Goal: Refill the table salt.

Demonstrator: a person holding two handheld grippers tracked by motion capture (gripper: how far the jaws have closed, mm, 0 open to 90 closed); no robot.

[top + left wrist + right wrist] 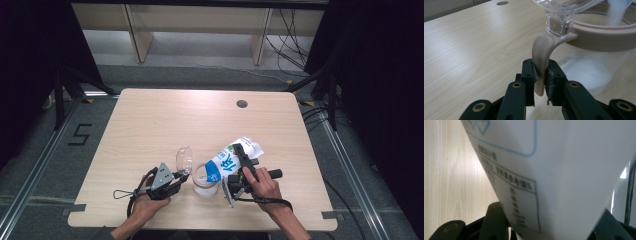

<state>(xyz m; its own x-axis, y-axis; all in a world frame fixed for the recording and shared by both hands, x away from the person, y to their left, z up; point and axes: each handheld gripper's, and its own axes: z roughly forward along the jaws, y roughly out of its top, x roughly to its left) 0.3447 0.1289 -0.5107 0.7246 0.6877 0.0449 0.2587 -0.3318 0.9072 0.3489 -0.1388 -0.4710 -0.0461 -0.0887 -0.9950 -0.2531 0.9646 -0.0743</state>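
Observation:
A clear container (204, 181) with a beige rim (604, 35) stands near the table's front edge, its clear lid (184, 160) tipped open to the left. My left gripper (176, 179) is shut on the rim's beige tab (542, 52), which sits pinched between the pads (540, 75). A white and blue bag (229, 161) lies tilted over the container, mouth down to the left. My right gripper (241, 162) is shut on the bag (561, 170), one jaw on either side of it (551, 225). White powder (619, 12) falls into the container and lies heaped inside (586, 72).
The light wooden table (150, 125) has a round cable hole (242, 104) at the back right. Black curtains flank the table, and cables run across the floor behind it on the right.

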